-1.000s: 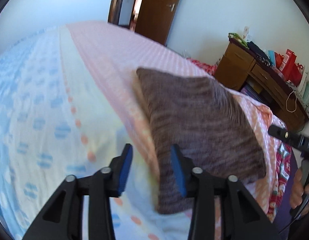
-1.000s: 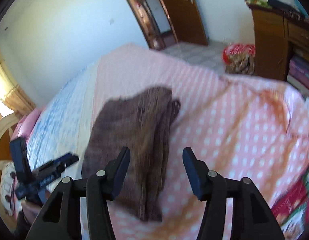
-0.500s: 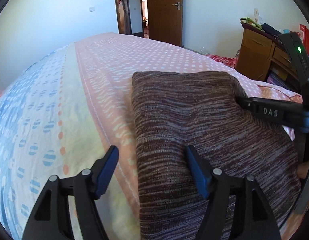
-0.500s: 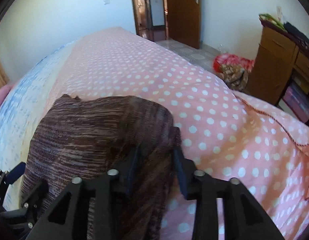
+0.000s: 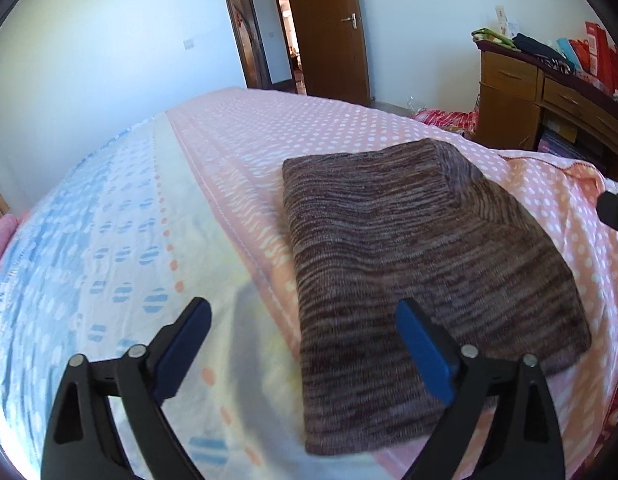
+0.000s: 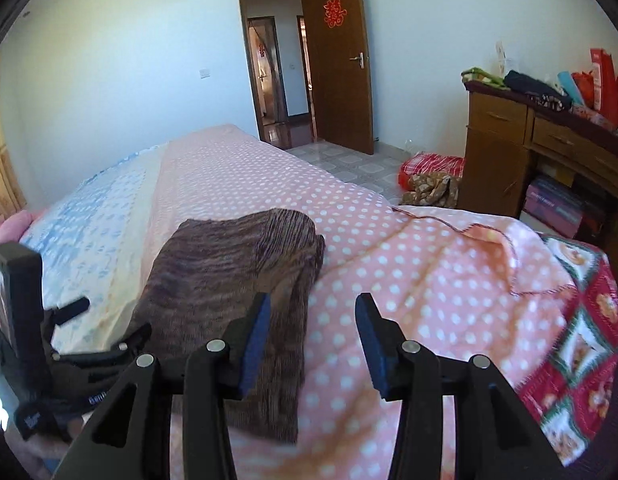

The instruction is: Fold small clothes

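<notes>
A brown striped knit garment (image 5: 421, 280) lies folded into a flat rectangle on the pink dotted bedspread (image 5: 309, 128); it also shows in the right wrist view (image 6: 229, 280). My left gripper (image 5: 305, 344) is open and empty, just above the garment's near left edge. My right gripper (image 6: 313, 332) is open and empty, above the garment's near right edge. The left gripper's body (image 6: 41, 344) shows at the left of the right wrist view.
The bedspread turns blue and white (image 5: 89, 240) to the left. A wooden desk (image 6: 549, 148) with bags stands at the right. A red bundle (image 6: 429, 176) lies on the floor. An open door (image 6: 341, 60) is at the back. A patterned quilt (image 6: 577, 336) hangs at the bed's right edge.
Both grippers have drawn back and up from the garment. The right gripper, shut on the garment's edge half a second ago, has opened and let go. The garment now lies flat.
</notes>
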`<action>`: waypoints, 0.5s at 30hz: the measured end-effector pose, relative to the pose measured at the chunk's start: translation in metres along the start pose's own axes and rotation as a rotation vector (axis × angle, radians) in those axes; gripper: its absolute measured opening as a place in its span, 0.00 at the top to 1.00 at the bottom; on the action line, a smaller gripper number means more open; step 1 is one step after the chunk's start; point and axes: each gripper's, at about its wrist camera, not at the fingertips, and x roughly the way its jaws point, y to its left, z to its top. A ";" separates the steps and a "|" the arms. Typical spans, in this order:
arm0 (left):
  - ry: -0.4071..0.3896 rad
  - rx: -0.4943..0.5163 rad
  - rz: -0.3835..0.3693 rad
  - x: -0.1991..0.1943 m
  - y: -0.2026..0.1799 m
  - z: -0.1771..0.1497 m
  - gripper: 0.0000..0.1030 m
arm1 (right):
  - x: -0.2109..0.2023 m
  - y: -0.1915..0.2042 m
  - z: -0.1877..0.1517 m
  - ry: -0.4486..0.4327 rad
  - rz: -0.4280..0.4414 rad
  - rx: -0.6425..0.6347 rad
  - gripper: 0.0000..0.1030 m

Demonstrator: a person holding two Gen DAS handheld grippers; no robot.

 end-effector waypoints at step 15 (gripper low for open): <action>-0.161 -0.046 0.022 -0.123 0.005 -0.024 0.00 | -0.138 0.011 -0.043 -0.121 -0.019 -0.120 0.41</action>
